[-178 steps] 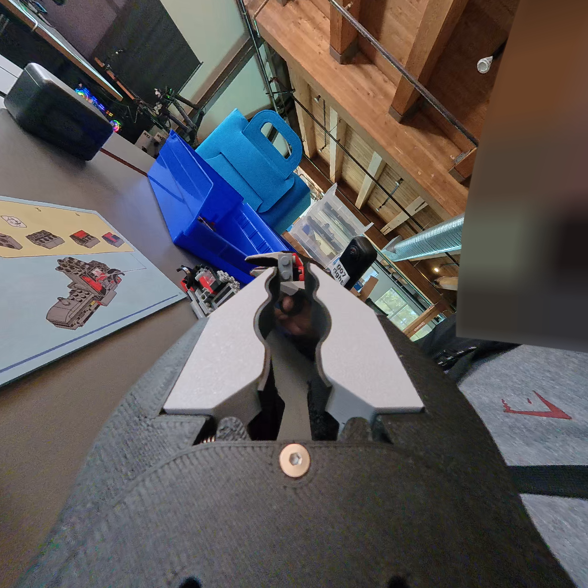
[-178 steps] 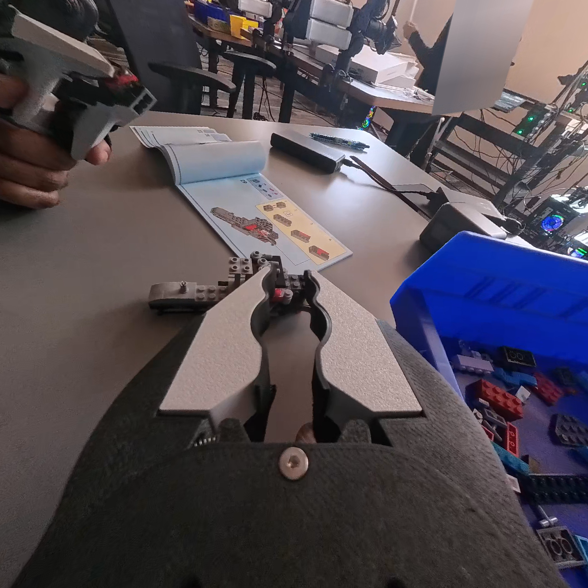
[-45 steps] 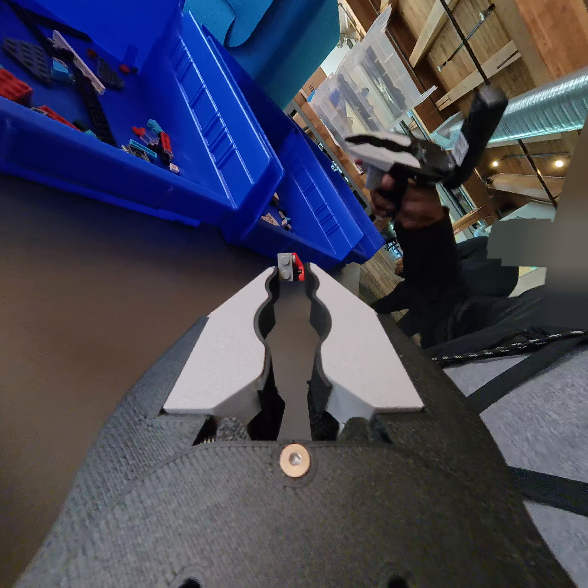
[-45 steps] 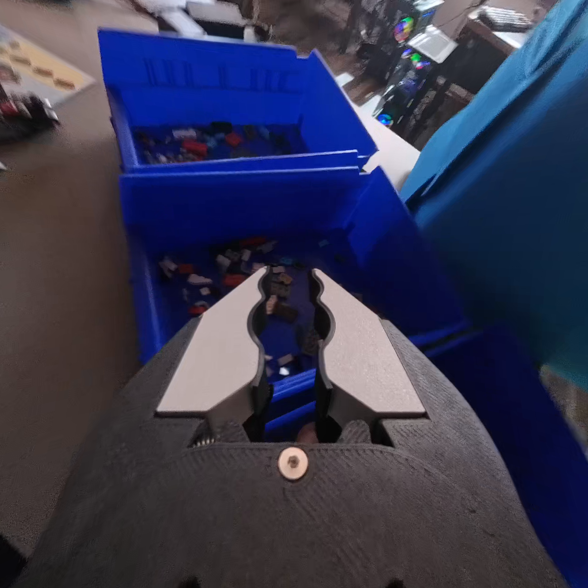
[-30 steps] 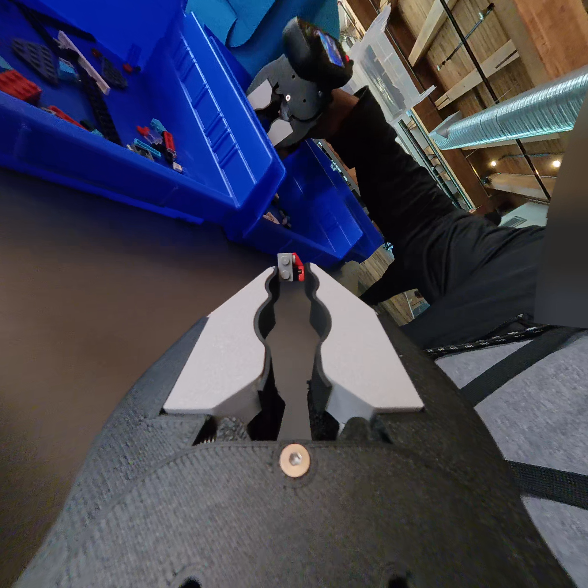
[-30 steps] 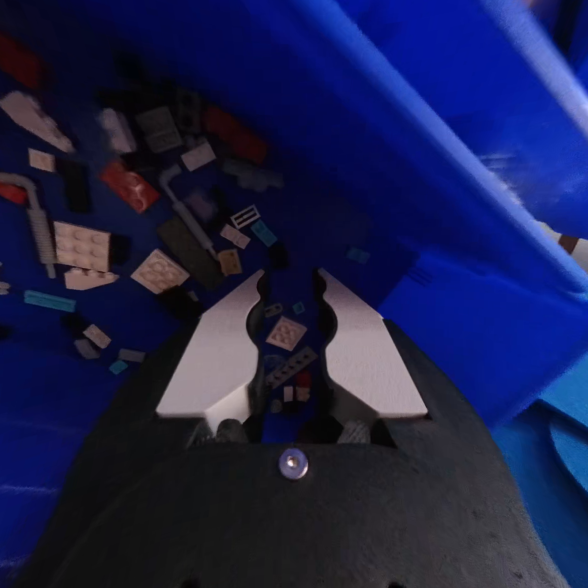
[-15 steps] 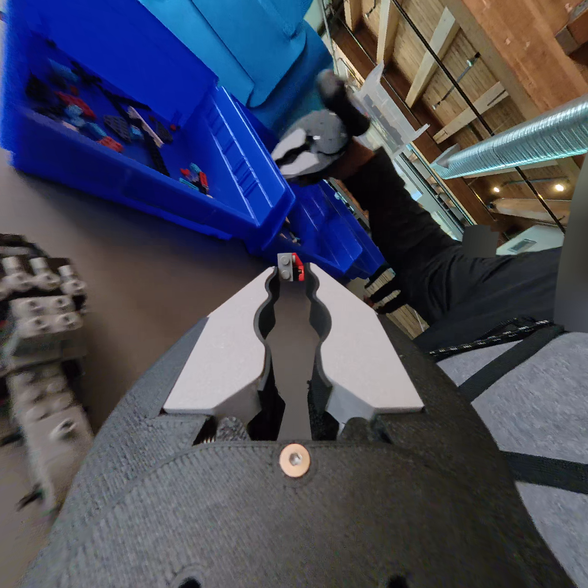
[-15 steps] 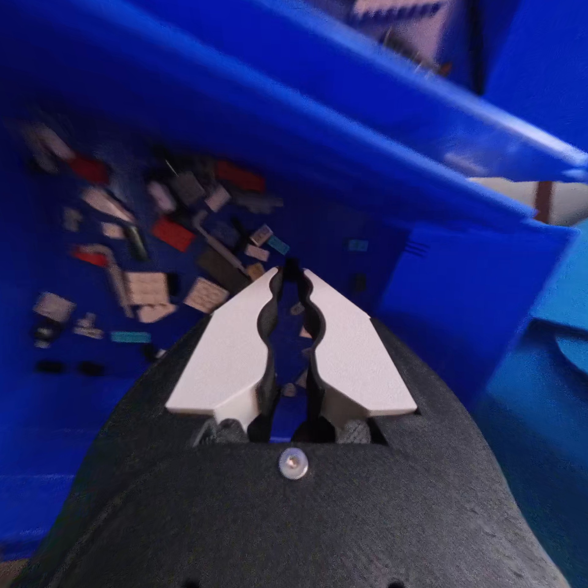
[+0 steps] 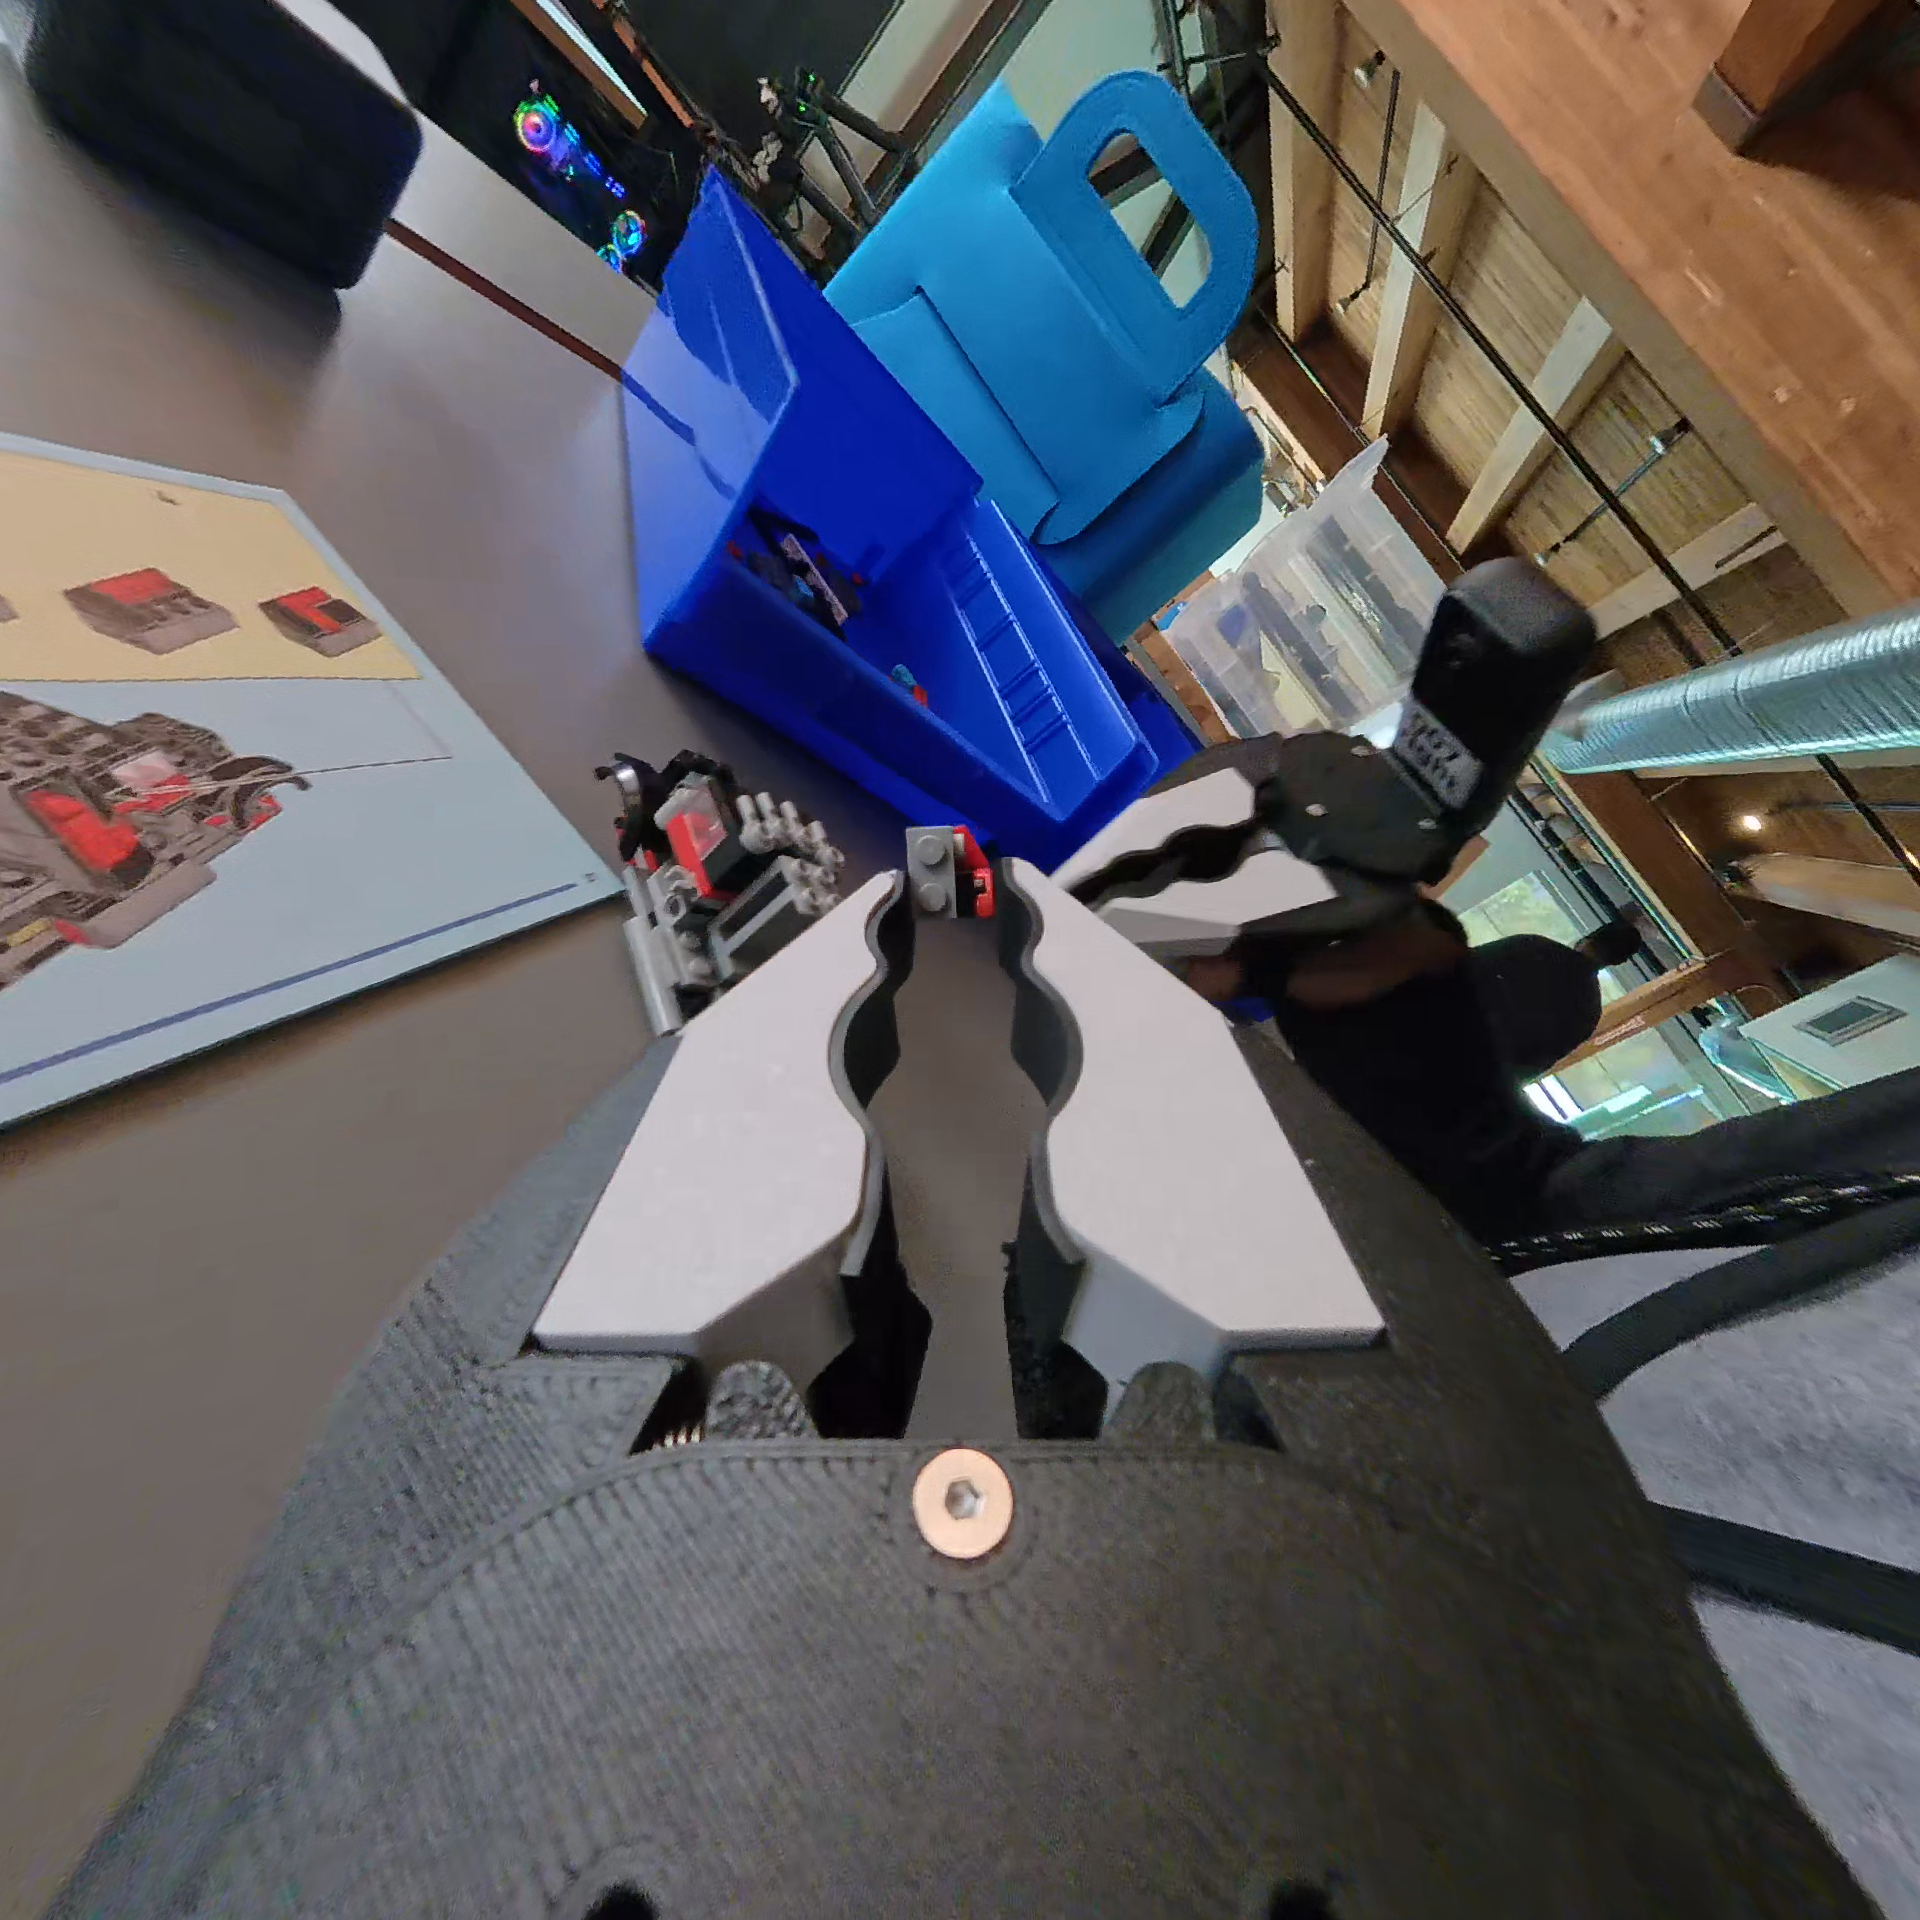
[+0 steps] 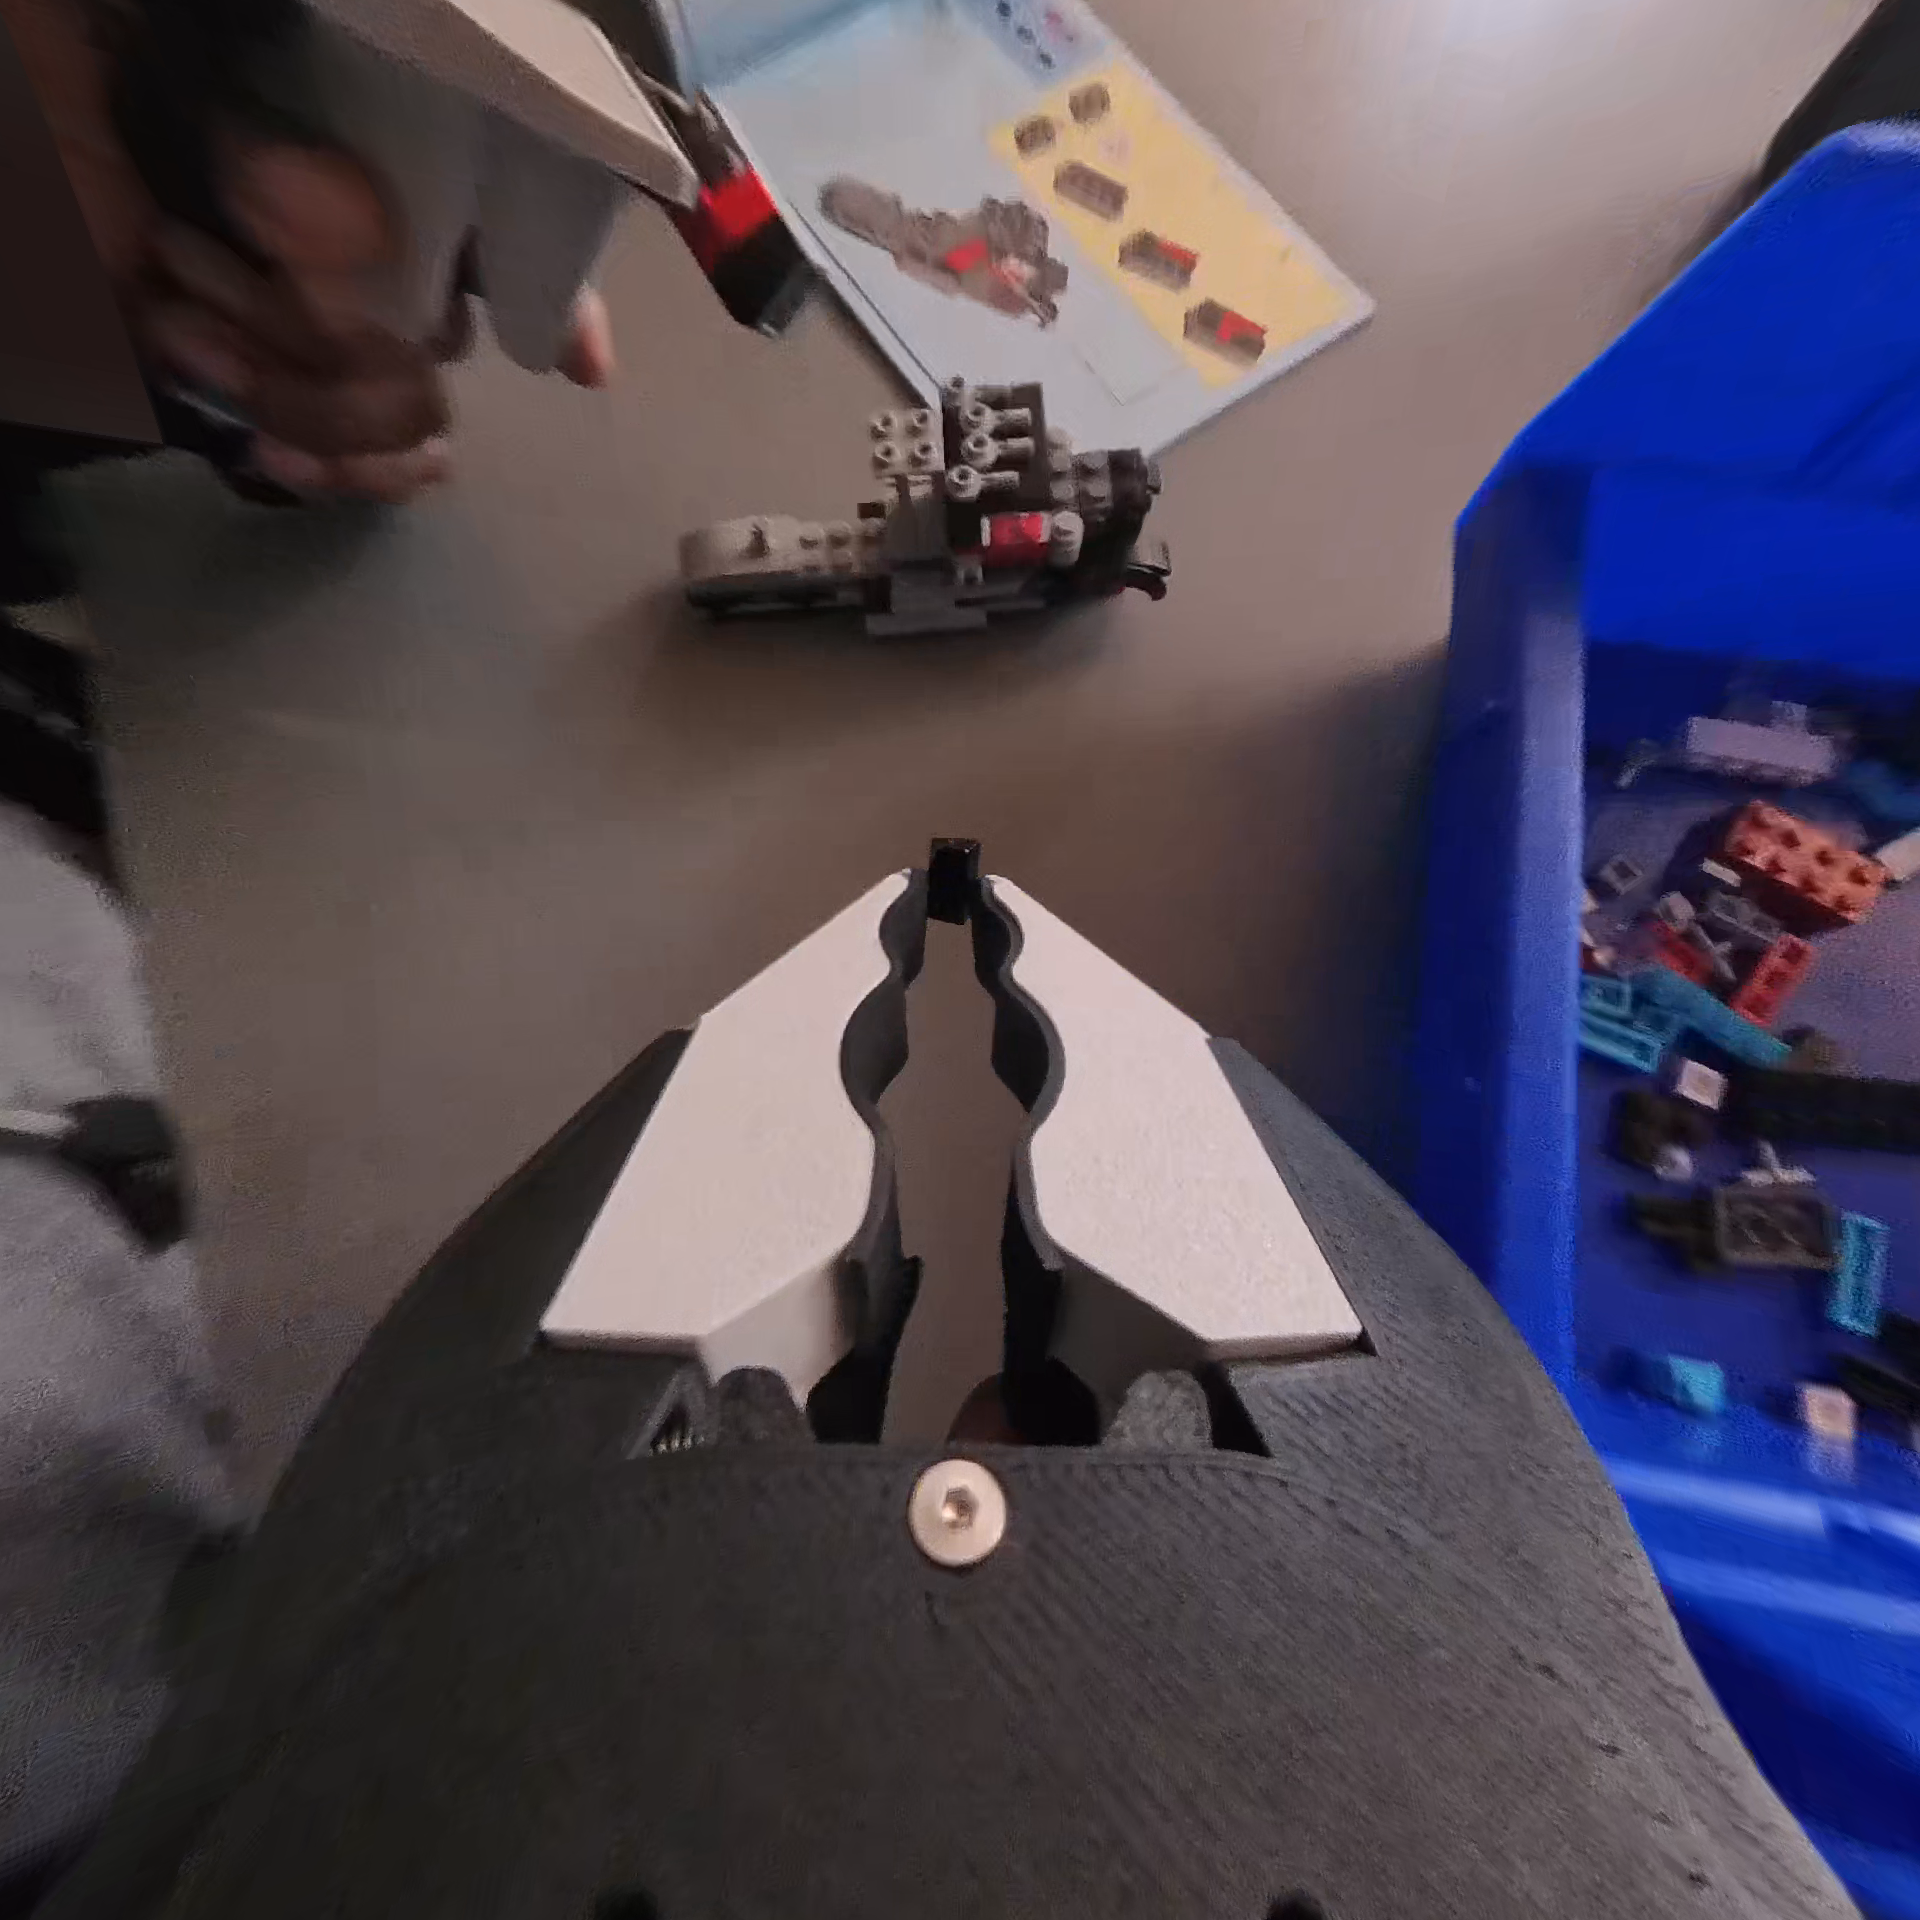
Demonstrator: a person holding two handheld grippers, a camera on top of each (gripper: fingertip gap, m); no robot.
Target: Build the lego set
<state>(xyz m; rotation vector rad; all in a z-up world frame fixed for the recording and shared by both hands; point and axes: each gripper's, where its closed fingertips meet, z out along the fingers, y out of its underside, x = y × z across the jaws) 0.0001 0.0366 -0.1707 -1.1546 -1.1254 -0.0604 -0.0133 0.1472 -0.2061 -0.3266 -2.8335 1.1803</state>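
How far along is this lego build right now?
Done: a partly built grey, black and red lego model stands on the table beside the open instruction booklet. In hand: left hand-held gripper holds a grey-and-red sub-assembly; right hand-held gripper pinches a small black piece. Left: attaching both.

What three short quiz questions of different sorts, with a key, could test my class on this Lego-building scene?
1. True or false: the right gripper is empty.
2. Which colours show on the small assembly pinched by the left gripper? A) grey and red B) yellow and green C) white only
3. Fill in: the half-built model rests on the table between the instruction booklet and the right gripper's ____.

Key: 1 false, it pinches a small black piece; 2 A; 3 fingers.
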